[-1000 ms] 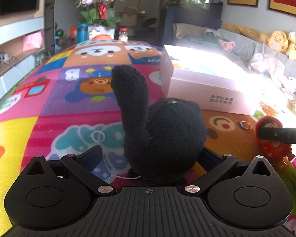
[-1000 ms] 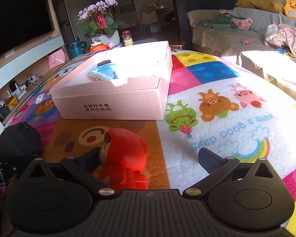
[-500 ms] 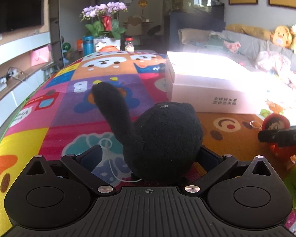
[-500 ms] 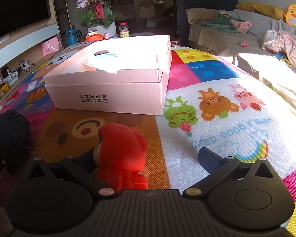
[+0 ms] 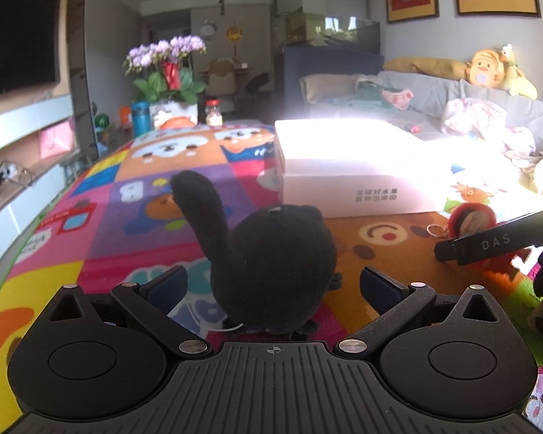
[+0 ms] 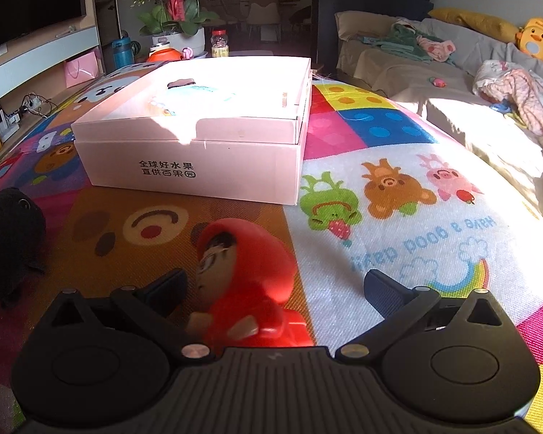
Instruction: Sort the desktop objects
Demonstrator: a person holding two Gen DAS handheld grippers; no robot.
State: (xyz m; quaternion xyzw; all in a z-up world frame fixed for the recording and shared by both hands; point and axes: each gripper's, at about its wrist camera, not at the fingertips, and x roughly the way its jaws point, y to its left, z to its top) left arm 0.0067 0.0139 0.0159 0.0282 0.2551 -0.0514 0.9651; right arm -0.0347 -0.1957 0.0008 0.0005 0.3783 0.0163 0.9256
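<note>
Here both the left gripper (image 5: 271, 282) and right gripper (image 6: 275, 284) are spread; one finger (image 5: 488, 246) reads "DAS".

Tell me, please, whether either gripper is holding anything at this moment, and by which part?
Neither: the left gripper stands open around the black plush toy, the right gripper open around the red figurine.

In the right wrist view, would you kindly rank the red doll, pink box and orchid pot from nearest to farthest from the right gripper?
1. Red doll: between the right gripper's fingers, toward the left one.
2. Pink box: ahead on the mat, slightly left.
3. Orchid pot: beyond the box, far left.
</note>
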